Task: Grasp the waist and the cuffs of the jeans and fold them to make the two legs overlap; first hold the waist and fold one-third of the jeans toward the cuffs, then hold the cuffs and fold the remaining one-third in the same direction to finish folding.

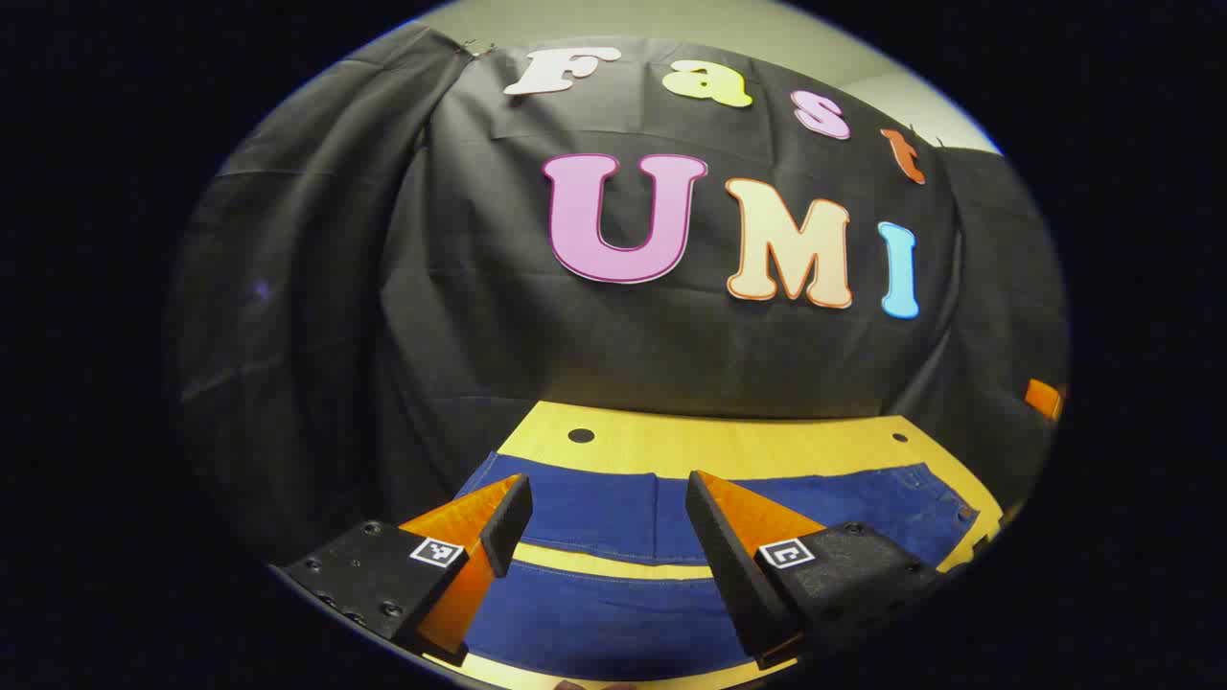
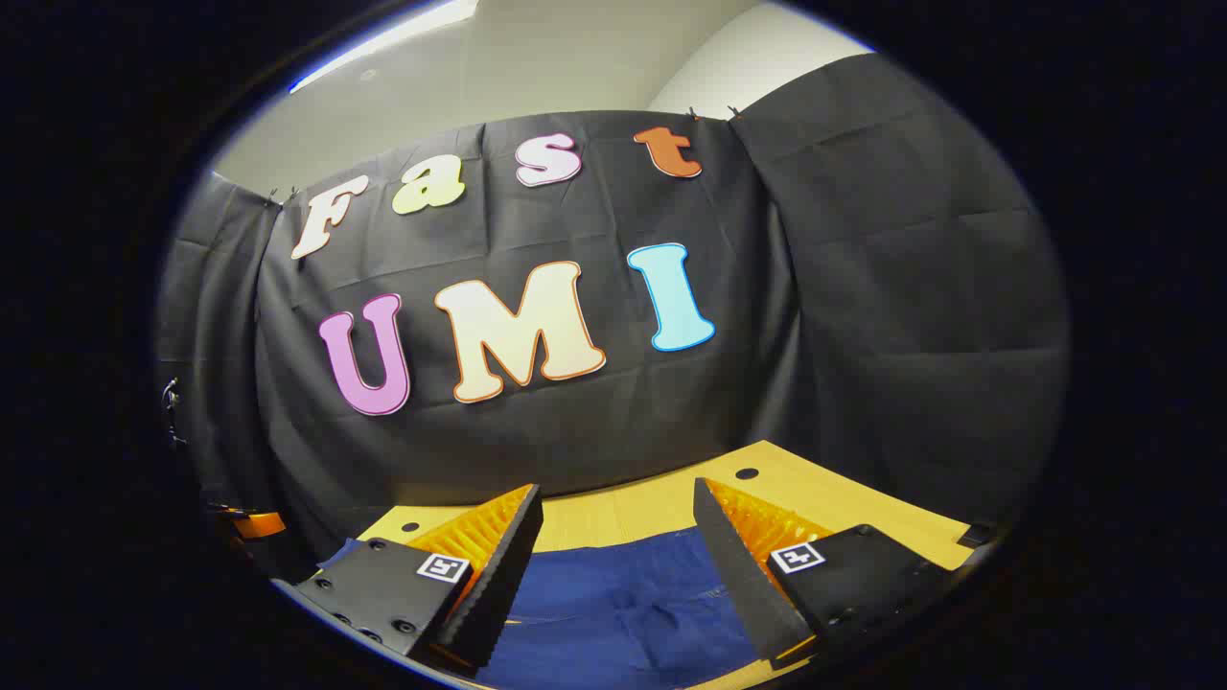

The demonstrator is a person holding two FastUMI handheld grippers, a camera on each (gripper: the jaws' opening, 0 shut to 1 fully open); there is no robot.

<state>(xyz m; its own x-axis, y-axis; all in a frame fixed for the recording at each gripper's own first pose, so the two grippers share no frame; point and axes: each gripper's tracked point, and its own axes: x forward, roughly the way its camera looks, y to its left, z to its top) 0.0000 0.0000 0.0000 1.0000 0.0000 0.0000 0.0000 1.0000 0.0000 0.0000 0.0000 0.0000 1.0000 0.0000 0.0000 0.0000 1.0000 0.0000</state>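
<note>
Left gripper view is showing the left gripper [image 1: 609, 537], like the right gripper [image 2: 618, 551], hovering with jaws open over soft, heavy dark blue denim jeans [image 1: 613, 517] lying flat on the yellow wooden tabletop [image 1: 729, 446], probably best pinched at waist and cuffs.

Left gripper [image 1: 609, 498] held level and pointing forward, jaws spread wide with nothing between the fingers [image 1: 503, 522], right gripper [image 2: 618, 508] likewise forward, tilted slightly, jaws spread wide, fingers [image 2: 508, 546] gripping nothing
</note>
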